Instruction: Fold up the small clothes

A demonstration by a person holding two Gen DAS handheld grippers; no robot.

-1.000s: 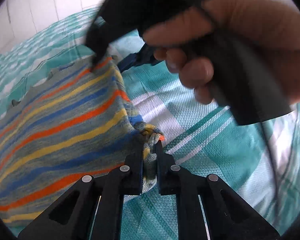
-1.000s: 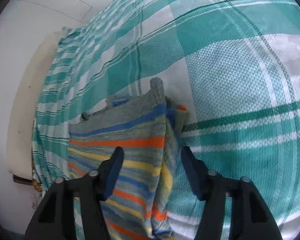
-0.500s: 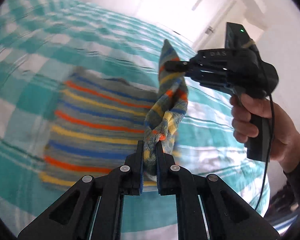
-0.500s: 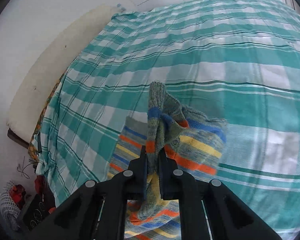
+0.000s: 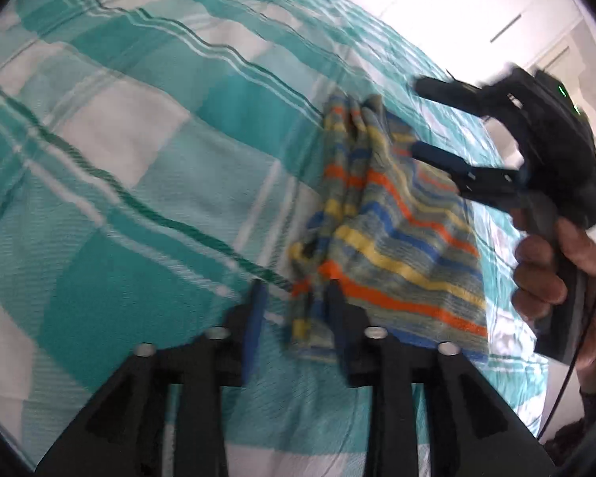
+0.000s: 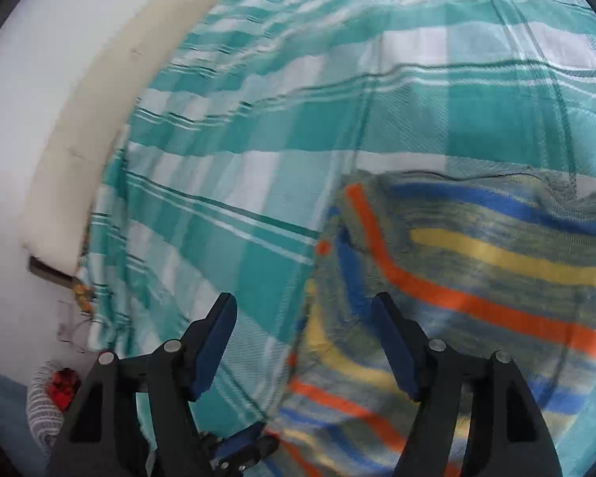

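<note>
Lying folded (bunched edge), striped knit garment point(image 5: 389, 238)

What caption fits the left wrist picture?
Both grippers, left and right, open over a folded striped garment on a teal checked bedspread.

Nothing here can be read: no words, labels, brand marks or numbers show on the striped garment point(image 5: 393, 230), the checked bedsheet point(image 5: 139, 159) or either handheld device.

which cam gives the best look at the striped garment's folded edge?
Left wrist: the whole striped garment lies in frame on the bedspread, bunched fold along its left side. Right wrist shows only part of it, close, blurred and cropped at the frame edge.
</note>
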